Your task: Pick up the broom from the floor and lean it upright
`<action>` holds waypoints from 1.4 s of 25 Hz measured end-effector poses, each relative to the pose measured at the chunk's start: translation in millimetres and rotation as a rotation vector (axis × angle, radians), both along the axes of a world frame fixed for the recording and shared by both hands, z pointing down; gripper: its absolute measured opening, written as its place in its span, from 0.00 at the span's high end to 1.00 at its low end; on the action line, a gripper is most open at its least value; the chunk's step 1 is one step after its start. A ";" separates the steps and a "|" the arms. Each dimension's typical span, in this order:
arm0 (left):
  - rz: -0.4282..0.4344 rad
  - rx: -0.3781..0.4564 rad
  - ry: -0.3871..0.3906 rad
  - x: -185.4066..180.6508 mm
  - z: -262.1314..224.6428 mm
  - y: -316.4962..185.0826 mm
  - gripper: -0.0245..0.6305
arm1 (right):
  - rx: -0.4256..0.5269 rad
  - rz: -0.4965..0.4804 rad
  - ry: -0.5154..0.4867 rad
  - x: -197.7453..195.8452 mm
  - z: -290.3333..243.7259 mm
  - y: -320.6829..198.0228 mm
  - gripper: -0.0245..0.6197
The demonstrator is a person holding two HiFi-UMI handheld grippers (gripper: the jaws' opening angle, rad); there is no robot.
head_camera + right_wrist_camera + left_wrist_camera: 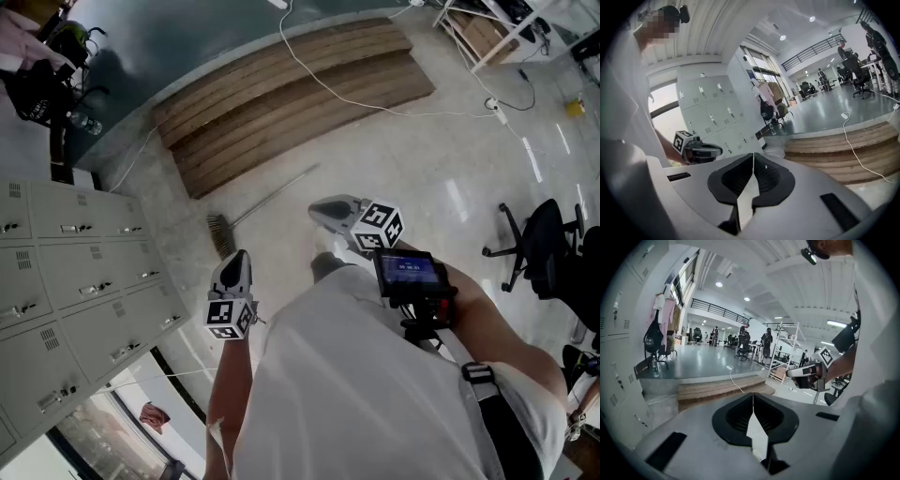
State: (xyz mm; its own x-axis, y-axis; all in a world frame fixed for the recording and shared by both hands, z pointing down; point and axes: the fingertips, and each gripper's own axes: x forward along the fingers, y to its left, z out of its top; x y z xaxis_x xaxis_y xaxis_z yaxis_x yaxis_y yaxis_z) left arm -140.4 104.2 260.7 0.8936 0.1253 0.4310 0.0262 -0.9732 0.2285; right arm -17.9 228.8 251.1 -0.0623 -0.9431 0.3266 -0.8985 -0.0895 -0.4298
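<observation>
The broom (246, 216) lies flat on the pale floor in the head view, its brown bristle head (220, 234) near the lockers and its thin grey handle running up and right toward the wooden steps. My left gripper (234, 257) hovers just right of the bristles, above the floor, shut with nothing in it (753, 397). My right gripper (319, 212) hangs right of the handle, apart from it, also shut and empty (753, 157). Neither gripper view shows the broom. Each one shows the other gripper (806, 372) (701, 151).
Low wooden steps (291, 94) lie beyond the broom, with a white cable (375, 98) trailing over them. Grey lockers (66, 281) line the left side. A black office chair (544, 248) stands at the right. A black bag (37, 89) hangs at the top left.
</observation>
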 end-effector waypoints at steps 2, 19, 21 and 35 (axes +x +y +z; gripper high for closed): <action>0.002 0.007 -0.008 29.1 3.8 -5.6 0.95 | 0.007 0.004 0.013 34.7 1.3 -6.9 0.93; 0.267 0.055 -0.209 160.0 100.6 -39.1 0.95 | -0.135 0.241 -0.070 150.4 96.9 9.6 0.93; 0.314 0.057 -0.237 172.5 123.1 -47.7 0.95 | -0.157 0.278 -0.096 154.3 119.0 7.3 0.93; 0.505 0.018 -0.394 205.7 306.8 -23.1 0.95 | -0.272 0.338 -0.170 168.6 290.3 30.6 0.93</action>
